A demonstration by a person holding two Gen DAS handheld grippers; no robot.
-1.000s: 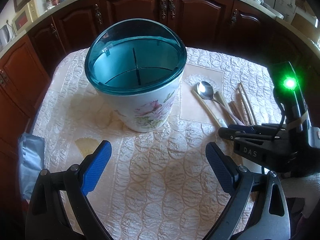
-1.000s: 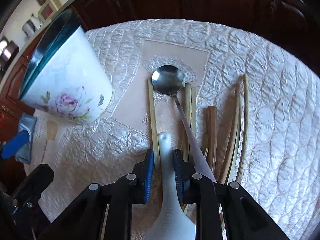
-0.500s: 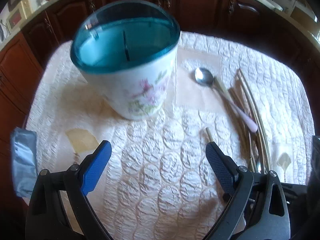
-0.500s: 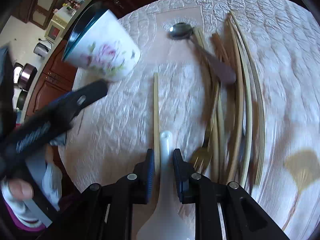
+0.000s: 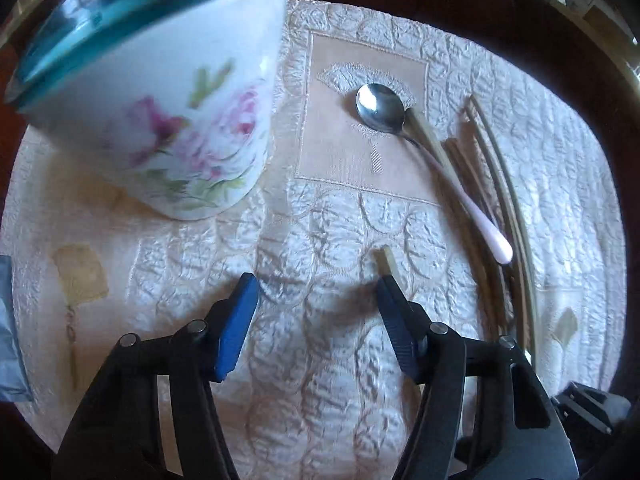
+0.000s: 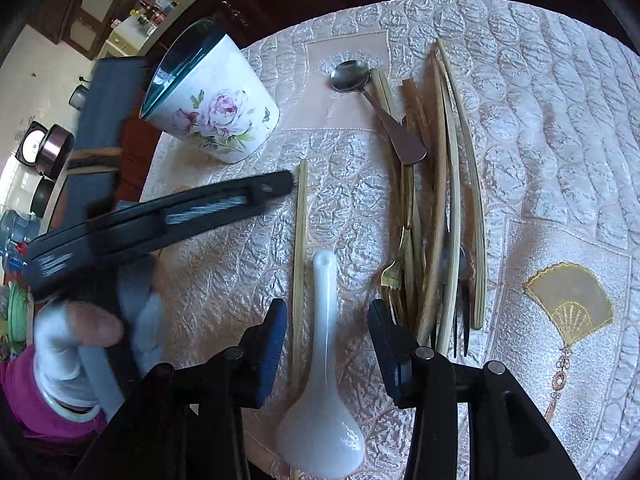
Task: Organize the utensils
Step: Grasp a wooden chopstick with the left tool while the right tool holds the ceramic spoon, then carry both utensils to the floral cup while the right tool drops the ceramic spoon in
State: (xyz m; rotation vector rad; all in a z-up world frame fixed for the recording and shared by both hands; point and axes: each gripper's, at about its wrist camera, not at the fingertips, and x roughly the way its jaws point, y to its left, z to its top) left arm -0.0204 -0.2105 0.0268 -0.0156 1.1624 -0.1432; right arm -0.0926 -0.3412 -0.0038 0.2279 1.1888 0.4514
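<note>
Inventory, right wrist view: my right gripper (image 6: 327, 334) has its jaws apart, the white ceramic soup spoon (image 6: 323, 408) lying loose between them on the quilted tablecloth (image 6: 540, 120). Single bamboo chopstick (image 6: 299, 256) just left of it. Bundle of chopsticks (image 6: 444, 200), gold fork (image 6: 394, 276) and metal spoon (image 6: 354, 76) right of centre. Floral utensil holder (image 6: 218, 116), upper left. My left gripper (image 5: 314, 312), jaws apart, holds nothing; one chopstick tip touches its right pad.

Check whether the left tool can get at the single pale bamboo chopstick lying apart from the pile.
Probably yes. The left tool is open, and the single pale bamboo chopstick lies flat beside its right finger with bare quilted cream tablecloth around.
</note>
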